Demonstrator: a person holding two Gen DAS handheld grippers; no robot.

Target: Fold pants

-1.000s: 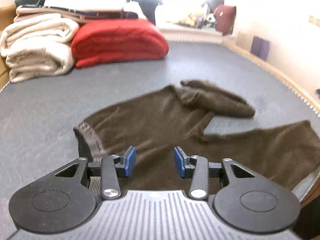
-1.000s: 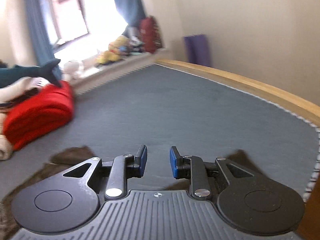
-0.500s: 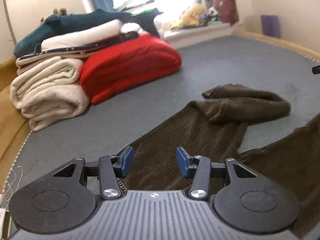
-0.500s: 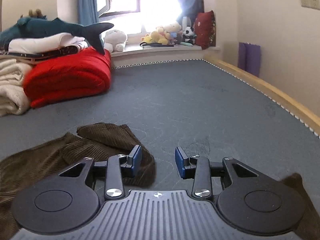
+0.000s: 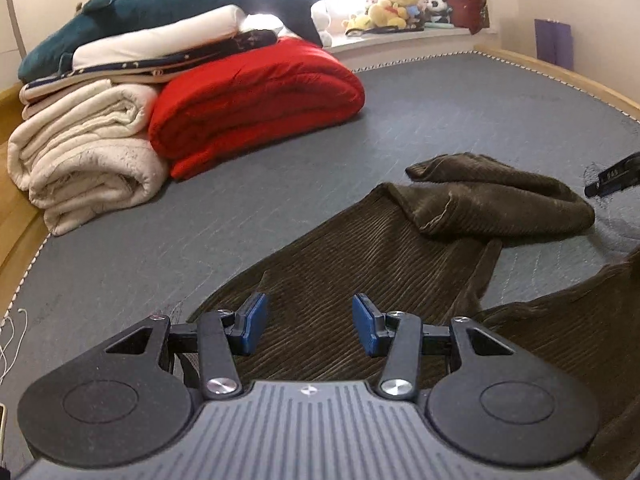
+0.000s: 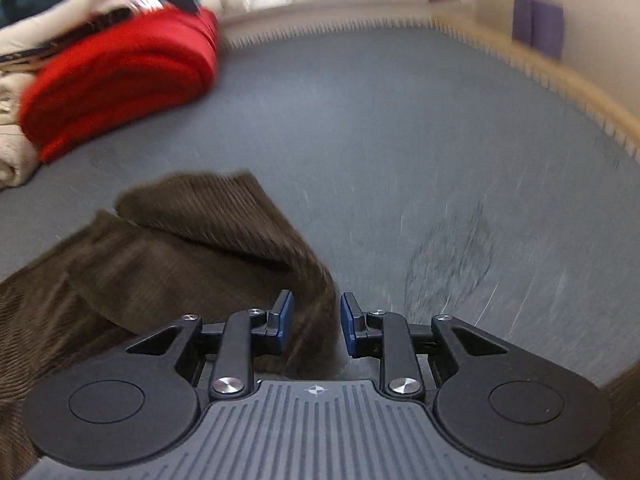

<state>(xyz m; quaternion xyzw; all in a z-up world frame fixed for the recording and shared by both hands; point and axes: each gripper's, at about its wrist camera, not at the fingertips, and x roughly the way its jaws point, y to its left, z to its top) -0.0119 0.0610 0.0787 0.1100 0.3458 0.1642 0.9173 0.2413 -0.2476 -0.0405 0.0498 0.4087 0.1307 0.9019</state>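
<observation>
The brown corduroy pants [image 5: 360, 256] are lying spread on the grey mattress [image 5: 460, 120], near its front edge, with one leg doubled back on itself into a rumpled fold [image 5: 500, 204] toward the right side and the other leg running off toward the front right corner. The left gripper [image 5: 307, 323] is hovering low over the pants, its blue pads [image 5: 253, 322] standing wide apart with only ribbed fabric showing in the gap and nothing caught between them. The right gripper [image 6: 313, 322] is sitting at the edge of the folded leg [image 6: 224, 236], its jaws parted somewhat less widely; the cloth's edge is rising into the gap between the pads, but neither pad is pressing on it as far as the blurred right wrist view is showing. Along the mattress's far left corner a folded red quilt [image 5: 256, 100] is lying beside a stack of cream blankets [image 5: 84, 148], with a dark teal plush shark [image 5: 180, 4] resting on top. Stuffed toys [image 5: 396, 4] are sitting on the windowsill beyond the far edge, and a wooden bed frame [image 5: 580, 80] is bordering the right side.
</observation>
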